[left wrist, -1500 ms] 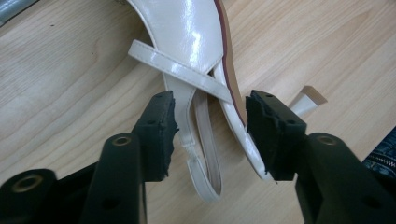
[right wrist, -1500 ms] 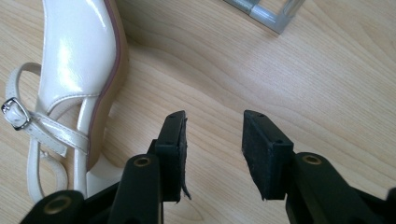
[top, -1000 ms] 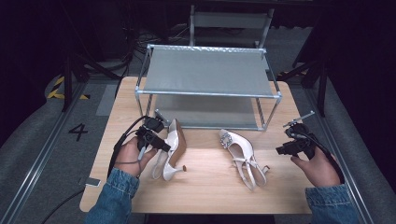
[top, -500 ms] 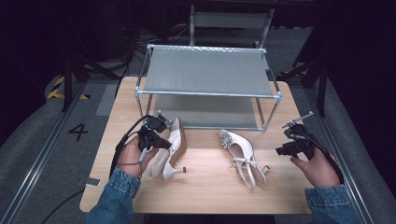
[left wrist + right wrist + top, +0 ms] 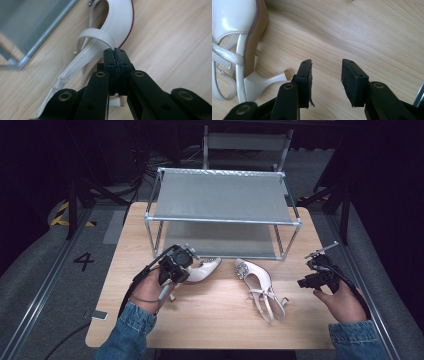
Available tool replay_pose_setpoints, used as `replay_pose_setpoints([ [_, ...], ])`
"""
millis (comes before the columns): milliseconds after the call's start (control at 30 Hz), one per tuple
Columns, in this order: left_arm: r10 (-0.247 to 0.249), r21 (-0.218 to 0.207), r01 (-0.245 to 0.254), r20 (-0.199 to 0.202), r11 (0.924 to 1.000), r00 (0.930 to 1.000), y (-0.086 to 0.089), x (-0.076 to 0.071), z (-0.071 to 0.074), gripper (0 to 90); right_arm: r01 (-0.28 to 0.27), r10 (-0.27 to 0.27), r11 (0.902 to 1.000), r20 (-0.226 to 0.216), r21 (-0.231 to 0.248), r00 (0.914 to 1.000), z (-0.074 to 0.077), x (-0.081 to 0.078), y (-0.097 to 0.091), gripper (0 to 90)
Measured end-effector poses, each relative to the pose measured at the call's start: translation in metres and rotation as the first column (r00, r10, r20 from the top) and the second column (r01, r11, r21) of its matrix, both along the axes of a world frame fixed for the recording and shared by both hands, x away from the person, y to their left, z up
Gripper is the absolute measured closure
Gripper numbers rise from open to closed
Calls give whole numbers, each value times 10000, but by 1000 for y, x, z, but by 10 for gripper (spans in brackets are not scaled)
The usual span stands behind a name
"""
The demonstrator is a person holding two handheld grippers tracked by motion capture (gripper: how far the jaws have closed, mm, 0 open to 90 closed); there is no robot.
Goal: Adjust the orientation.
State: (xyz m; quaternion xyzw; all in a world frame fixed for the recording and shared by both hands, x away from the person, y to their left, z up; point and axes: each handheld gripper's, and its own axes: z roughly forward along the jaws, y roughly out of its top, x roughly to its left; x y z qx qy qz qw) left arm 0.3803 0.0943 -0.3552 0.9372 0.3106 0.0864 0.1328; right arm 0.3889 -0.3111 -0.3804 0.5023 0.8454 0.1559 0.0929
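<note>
Low in the left of the high view, the left tool is pinched tight on the thin strap of a shiny cream high-heeled shoe. The left tool's view shows its jaws pressed together on that smooth strap. The right tool, at right, is half open and holds nothing. A second cream strappy shoe lies mid-frame on the pale wooden desk. Farther up stands a grey metal rack.

The left shoe, a glossy cream slingback heel, points toward the rack, its strap pinched by the left gripper.
</note>
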Motion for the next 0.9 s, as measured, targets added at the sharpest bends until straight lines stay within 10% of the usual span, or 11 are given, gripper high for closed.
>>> replay_pose_setpoints([
  [333,-886,-115,878,-1398,9961,9862,-30,-6,-19,881,67,-67,10000,25,49,10000,0,-2,-4,591],
  [533,-639,-1754,363,-1542,9838,9860,-24,-2,-12,619,42,-42,9999,17,103,10000,-1,-2,-4,571],
  [900,-83,-861,-77,-1843,9963,9828,-37,10,-45,523,55,-55,9999,31,88,10000,-2,-4,-5,565],
])
